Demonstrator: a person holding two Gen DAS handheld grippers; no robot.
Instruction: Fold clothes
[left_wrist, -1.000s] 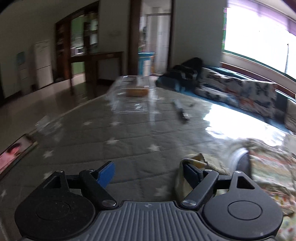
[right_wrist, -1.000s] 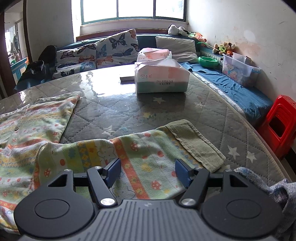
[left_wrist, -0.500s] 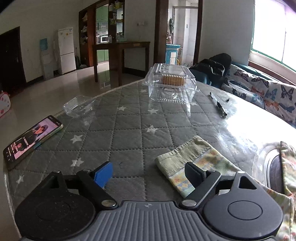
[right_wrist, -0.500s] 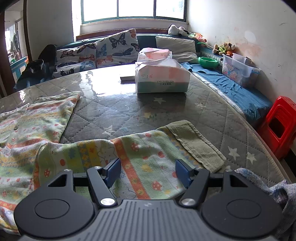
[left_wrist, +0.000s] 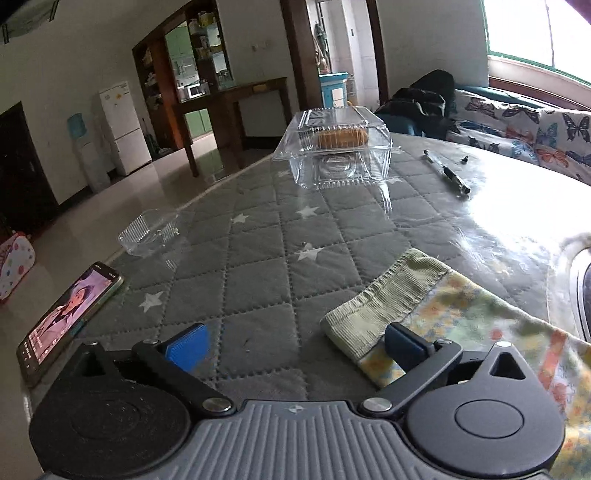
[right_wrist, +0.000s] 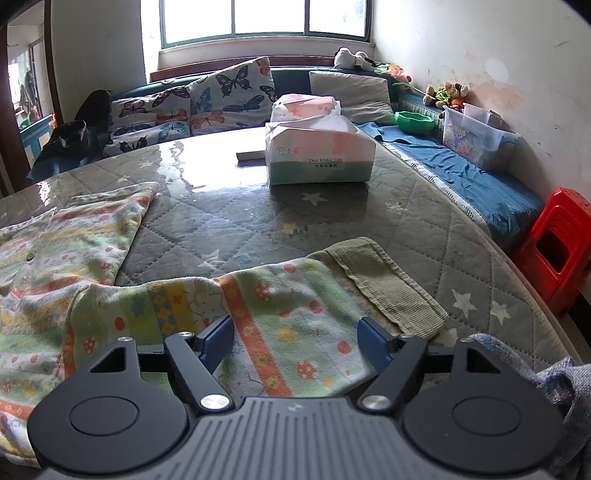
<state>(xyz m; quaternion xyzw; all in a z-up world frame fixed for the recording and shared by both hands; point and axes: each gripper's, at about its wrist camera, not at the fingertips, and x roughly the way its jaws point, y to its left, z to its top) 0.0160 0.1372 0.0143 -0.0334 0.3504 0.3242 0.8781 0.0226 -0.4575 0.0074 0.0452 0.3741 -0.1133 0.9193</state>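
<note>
Both tools gaping over the spread garment's sleeves.
Left tool (left_wrist: 293, 345) near the left cuff (left_wrist: 384, 304), right tool (right_wrist: 295, 341) above the sleeve (right_wrist: 288, 302); I'd pinch cuff edges squarely, lifting evenly off the bench (right_wrist: 236, 218).

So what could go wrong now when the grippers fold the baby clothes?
1. The left gripper is open, and only its right finger sits over the ribbed cuff. Closing here might miss the cloth.
2. The phone lies at the table's edge beside that gripper. A sideways swing could knock it off.
3. The right gripper is open above the patterned sleeve, which overlaps the garment's body. It may pinch two layers.
</note>
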